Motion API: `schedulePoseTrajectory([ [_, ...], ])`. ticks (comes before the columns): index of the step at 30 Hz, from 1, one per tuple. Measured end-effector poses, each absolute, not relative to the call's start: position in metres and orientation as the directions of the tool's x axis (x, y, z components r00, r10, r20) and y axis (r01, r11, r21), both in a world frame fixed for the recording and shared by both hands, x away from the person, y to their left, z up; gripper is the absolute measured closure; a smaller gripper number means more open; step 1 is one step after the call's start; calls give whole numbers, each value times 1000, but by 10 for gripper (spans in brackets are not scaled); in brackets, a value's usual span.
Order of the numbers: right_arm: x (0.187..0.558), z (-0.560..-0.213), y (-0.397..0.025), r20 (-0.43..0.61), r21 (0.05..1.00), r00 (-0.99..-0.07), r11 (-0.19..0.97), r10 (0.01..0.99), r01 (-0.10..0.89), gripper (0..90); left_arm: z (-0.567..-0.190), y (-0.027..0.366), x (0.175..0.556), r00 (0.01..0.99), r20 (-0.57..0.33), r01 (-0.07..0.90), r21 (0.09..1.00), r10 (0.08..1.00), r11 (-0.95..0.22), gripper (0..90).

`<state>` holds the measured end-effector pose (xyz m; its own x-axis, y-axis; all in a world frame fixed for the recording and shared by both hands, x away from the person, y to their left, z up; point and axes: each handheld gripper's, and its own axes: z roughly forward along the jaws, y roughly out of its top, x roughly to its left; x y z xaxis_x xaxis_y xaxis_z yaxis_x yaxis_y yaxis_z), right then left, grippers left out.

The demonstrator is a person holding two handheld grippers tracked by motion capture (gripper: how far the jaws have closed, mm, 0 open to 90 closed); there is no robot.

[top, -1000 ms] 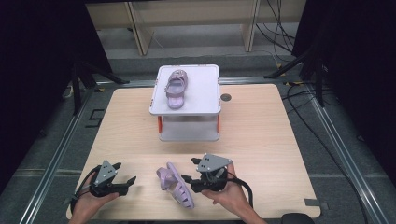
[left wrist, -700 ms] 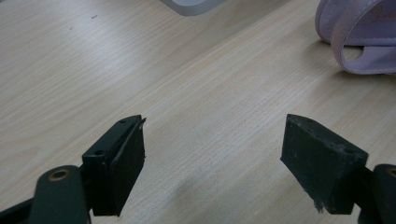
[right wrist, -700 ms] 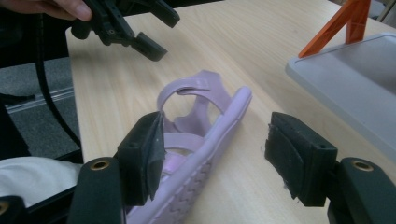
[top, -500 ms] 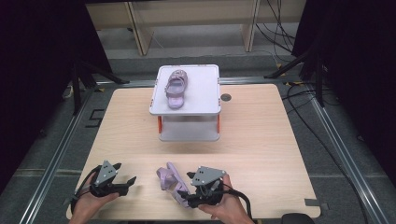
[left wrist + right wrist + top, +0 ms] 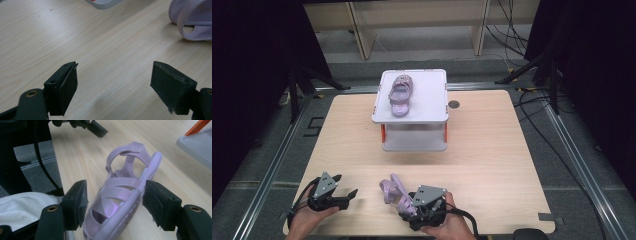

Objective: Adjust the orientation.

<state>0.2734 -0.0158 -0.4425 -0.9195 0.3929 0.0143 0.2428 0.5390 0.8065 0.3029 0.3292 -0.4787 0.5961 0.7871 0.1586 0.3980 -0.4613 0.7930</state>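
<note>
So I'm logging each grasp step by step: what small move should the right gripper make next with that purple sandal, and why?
Probably close the jaws. In the right gripper view the right gripper is open, with the front of the purple sandal lying on its side between the jaws, neither clearly pressing on it. The left gripper is open over bare table, so it isn't helping.

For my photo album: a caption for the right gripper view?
Open right gripper straddling a lilac sandal on the wooden table.

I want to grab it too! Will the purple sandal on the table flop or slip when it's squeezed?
The sandal probably bends somewhat: its straps look thin and rubbery. Its glossy surface might slip between the right gripper jaws, which stand open around it. It looks light.
</note>
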Motion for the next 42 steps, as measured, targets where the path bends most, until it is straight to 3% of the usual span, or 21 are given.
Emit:
schedulePoseTrajectory([
  [12,274,-447,-15,-63,760,-928,621,367,194,367,-479,328,302,590,147,398,803,794,-444,211],
  [15,281,-445,-24,-27,752,-936,624,352,213,389,-479,329,304,600,162,392,794,783,-465,211],
  [16,284,-445,-27,-10,754,-936,617,353,225,399,-480,327,302,589,130,409,803,797,-433,211],
  [18,288,-444,-32,11,753,-931,610,365,249,401,-479,329,303,600,163,394,792,783,-467,211],
  [24,301,-443,-52,53,768,-907,563,417,304,434,-478,326,302,603,147,393,801,784,-452,211],
  [27,307,-447,-64,65,758,-892,560,447,335,491,-480,326,302,593,139,393,810,793,-435,211],
  [42,305,-459,-58,19,737,-868,580,495,347,341,-479,326,302,597,145,396,802,789,-447,211],
])
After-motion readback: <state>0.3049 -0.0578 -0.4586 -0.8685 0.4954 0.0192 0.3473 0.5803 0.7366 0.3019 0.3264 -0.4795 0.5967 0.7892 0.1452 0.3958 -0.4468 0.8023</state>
